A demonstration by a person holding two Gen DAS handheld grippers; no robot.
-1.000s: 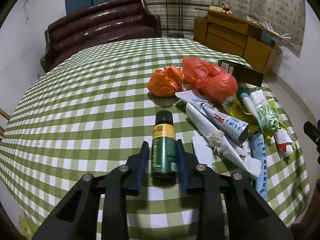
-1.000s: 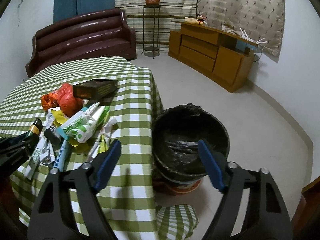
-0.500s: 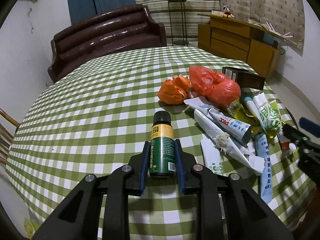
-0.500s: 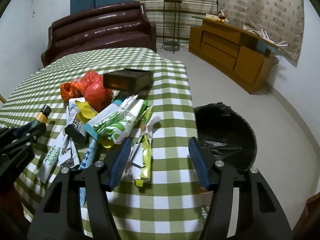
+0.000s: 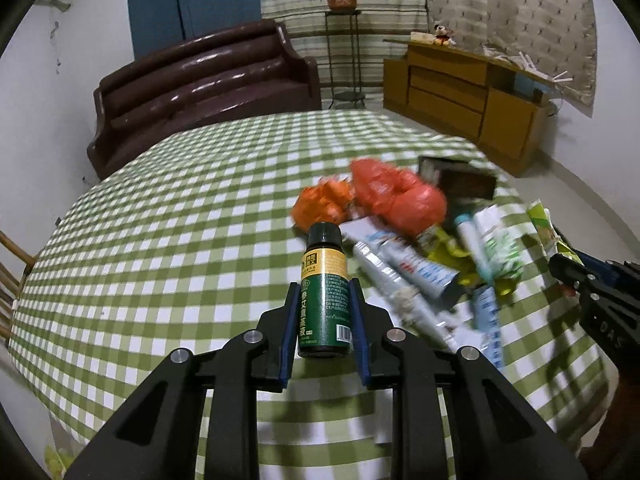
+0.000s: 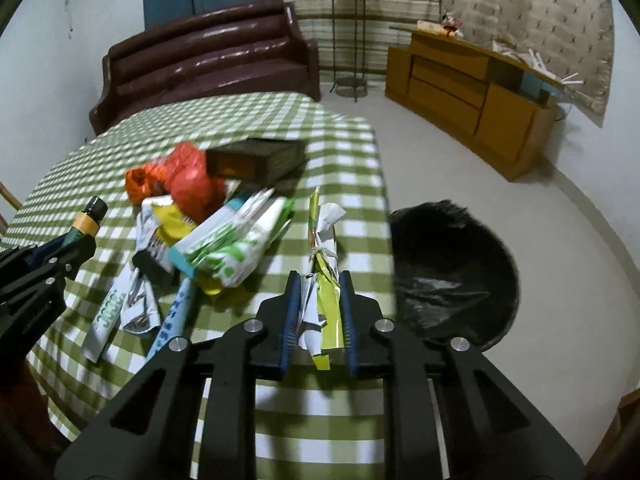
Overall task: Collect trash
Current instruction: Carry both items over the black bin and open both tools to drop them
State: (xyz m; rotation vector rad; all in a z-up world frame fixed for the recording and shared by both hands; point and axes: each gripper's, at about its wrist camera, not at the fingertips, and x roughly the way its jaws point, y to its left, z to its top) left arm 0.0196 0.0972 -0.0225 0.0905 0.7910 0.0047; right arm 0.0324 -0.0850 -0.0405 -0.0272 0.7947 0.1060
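Your left gripper [image 5: 323, 320] is squeezed tight on a small green bottle [image 5: 324, 304]. The blue pads press on both of its sides. The bottle has a yellow band and a black cap, and the cap points away from you. It looks lifted a little off the green checked tablecloth [image 5: 168, 240], but the blur makes that hard to tell.

Your right gripper [image 6: 319, 312] is closing its jaws. A crumpled yellow-green wrapper [image 6: 325, 280] sits between them, and the pads seem to touch its sides. The wrapper sticks out past the fingers, away from you, and lies near the right edge of the table.

Just left of that wrapper is the trash pile: a white and green packet [image 6: 236, 248], some tubes [image 6: 176, 312] and a yellow scrap. Farther away are the red bag [image 6: 188, 184] and the orange bag [image 6: 140, 180], touching each other. A dark box [image 6: 256, 160] lies just right of them.

The black bin [image 6: 452, 276] stands on the floor, just right of the table and of your right gripper.
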